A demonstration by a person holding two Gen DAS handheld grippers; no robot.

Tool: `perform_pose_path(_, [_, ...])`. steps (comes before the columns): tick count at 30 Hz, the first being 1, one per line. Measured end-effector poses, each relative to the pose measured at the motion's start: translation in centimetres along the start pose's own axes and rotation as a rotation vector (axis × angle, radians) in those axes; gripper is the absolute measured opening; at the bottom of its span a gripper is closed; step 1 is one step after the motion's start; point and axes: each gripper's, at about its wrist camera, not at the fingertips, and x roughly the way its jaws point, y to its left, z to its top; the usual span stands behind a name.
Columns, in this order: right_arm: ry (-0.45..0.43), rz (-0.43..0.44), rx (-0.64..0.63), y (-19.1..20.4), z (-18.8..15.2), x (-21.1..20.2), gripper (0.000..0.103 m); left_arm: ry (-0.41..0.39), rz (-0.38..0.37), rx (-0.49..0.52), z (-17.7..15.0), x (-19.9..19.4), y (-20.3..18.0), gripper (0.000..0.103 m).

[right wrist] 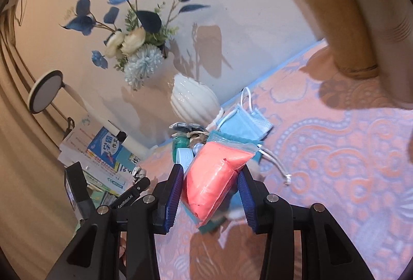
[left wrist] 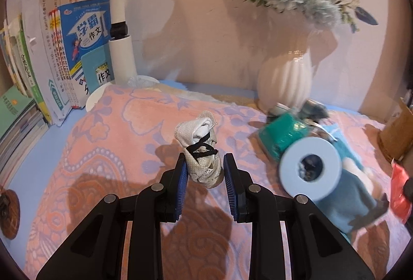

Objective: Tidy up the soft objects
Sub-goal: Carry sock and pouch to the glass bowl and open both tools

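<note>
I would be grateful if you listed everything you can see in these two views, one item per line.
rolled sock: one, whitish with black band, between the left gripper's pads
clay packet: one, coral pink in clear plastic, between the right gripper's pads
face mask: one, light blue, on the cloth beside the vase
patterned cloth: one, pink and lilac, covering the desk
vase: one, white ribbed, holding blue and cream flowers, by the wall
books: several, mostly blue and green, upright at the far left
pen holder: one, tan cylinder with pens, far right
left gripper: one, black with blue pads, closed on the sock
right gripper: one, black with blue pads, gripping the packet
</note>
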Motion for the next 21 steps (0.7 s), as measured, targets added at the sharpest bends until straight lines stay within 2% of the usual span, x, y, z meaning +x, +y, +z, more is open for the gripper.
perform_pose_path(3, [-0.029, 0.019, 0.013, -0.1, 0.8, -2.2, 0.042, -0.01, -0.045, 0.007, -0.5, -1.6, -1.0, 0.025])
perform_pose_path(8, [-0.061, 0.029, -0.049, 0.7, 1.3, -5.2, 0.042, -0.008, -0.13, -0.015, -0.9, -4.0, -3.0, 0.025])
perform_pose_path(13, [-0.094, 0.046, -0.091, 0.9, 2.0, -8.1, 0.042, -0.058, -0.194, -0.022, -0.9, -6.7, -5.8, 0.025])
perform_pose_path(21, [-0.119, 0.041, -0.07, -1.0, 3.3, -11.2, 0.042, -0.025, -0.292, -0.011, -1.3, -8.6, -11.1, 0.025])
